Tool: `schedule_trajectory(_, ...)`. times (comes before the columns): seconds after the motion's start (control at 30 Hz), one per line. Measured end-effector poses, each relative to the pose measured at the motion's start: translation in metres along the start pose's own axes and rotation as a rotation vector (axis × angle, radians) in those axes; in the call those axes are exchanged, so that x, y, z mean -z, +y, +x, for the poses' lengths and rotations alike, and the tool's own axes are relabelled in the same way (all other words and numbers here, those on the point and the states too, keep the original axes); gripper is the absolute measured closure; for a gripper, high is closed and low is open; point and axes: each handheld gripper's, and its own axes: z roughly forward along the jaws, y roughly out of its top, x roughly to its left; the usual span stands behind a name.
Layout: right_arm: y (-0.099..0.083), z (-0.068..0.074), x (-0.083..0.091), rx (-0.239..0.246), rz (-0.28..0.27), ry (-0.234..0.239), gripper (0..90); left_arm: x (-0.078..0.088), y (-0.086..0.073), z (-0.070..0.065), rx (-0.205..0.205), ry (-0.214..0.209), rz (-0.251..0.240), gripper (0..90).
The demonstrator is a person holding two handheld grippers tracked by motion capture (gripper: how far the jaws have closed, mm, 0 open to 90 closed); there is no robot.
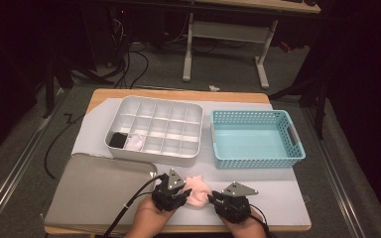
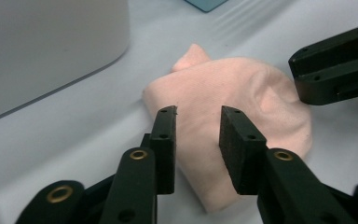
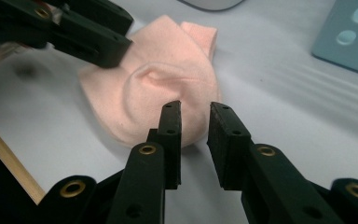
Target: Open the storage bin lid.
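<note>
Between our left claw (image 1: 178, 191) and right claw (image 1: 217, 198) lies the folded pink sock (image 1: 197, 193) on the tabletop (image 1: 278, 198). We judge the fold could spring open, or the sock slide, if one claw nudges it. Both claws stand partly open, gripping nothing, their tips at the sock's edges.

One pink sock (image 1: 197, 192), one divided tray (image 1: 155, 130), one blue basket (image 1: 256, 138), one lid (image 1: 101, 191).
</note>
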Motion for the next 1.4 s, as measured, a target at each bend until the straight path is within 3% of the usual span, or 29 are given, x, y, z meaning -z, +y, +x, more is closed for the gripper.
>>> schedule_trajectory(0.4,-0.004,-0.002,-0.006,-0.008,0.027,0.011,74.2,-0.008,-0.006,0.012,0.096,-0.027,0.053,51.8)
schedule_trajectory(0.7,-0.003,-0.001,-0.004,0.005,0.026,0.009,74.0,-0.011,-0.005,0.009,0.089,-0.003,0.056,53.7)
schedule_trajectory(0.97,0.004,0.006,0.001,0.026,-0.048,0.011,73.7,-0.012,-0.004,0.006,0.092,-0.021,0.052,58.2)
schedule_trajectory(1.07,0.004,0.005,-0.009,0.022,0.009,0.008,76.6,-0.012,-0.003,0.007,0.1,-0.035,0.049,57.7)
schedule_trajectory(1.2,0.002,0.002,-0.009,0.019,0.012,0.012,79.4,-0.015,-0.003,0.006,0.122,-0.076,0.039,54.6)
schedule_trajectory(1.3,-0.002,0.0,-0.008,0.017,0.005,0.016,79.8,-0.018,-0.002,0.003,0.108,-0.071,0.039,51.4)
schedule_trajectory(1.4,-0.005,0.0,-0.006,0.014,0.002,0.016,79.7,-0.018,-0.002,0.002,0.124,-0.067,0.031,53.0)
